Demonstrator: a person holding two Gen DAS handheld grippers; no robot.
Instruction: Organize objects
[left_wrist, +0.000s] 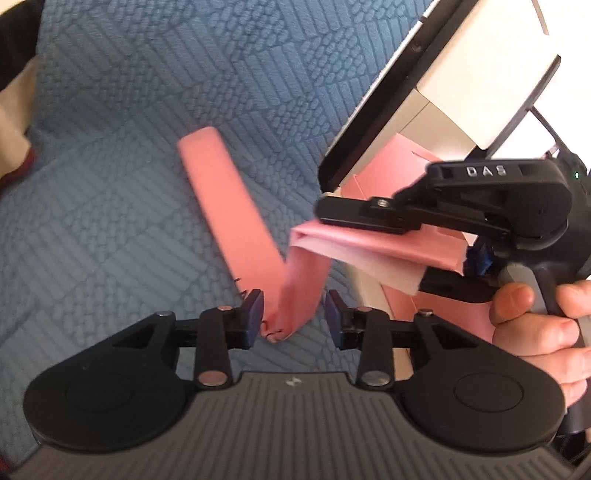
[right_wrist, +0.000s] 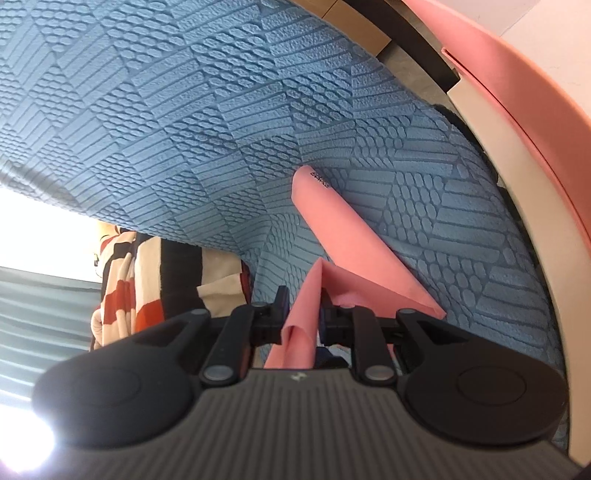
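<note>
Blue quilted bedcover (left_wrist: 129, 155) fills most of both views, one sheet of it, patterned in raised blocks. One white box (left_wrist: 461, 74) with a dark edge stands at its right side, and pink card (left_wrist: 388, 162) shows inside or against it; which, the blur does not let me say. One striped cloth (right_wrist: 125, 288) in red, white and black lies off the cover's far edge in the right wrist view. One long pink strip (left_wrist: 221, 206) lies on the cover and bends up at a fold. Two tools are in view. The right tool (left_wrist: 369, 254), held by a hand (left_wrist: 535, 325), is clamped on the strip's folded end, pads pressing the pink layers. The left tool (left_wrist: 294, 314) stands parted, the strip's bend between its pads (left_wrist: 255, 310) but loose.
</note>
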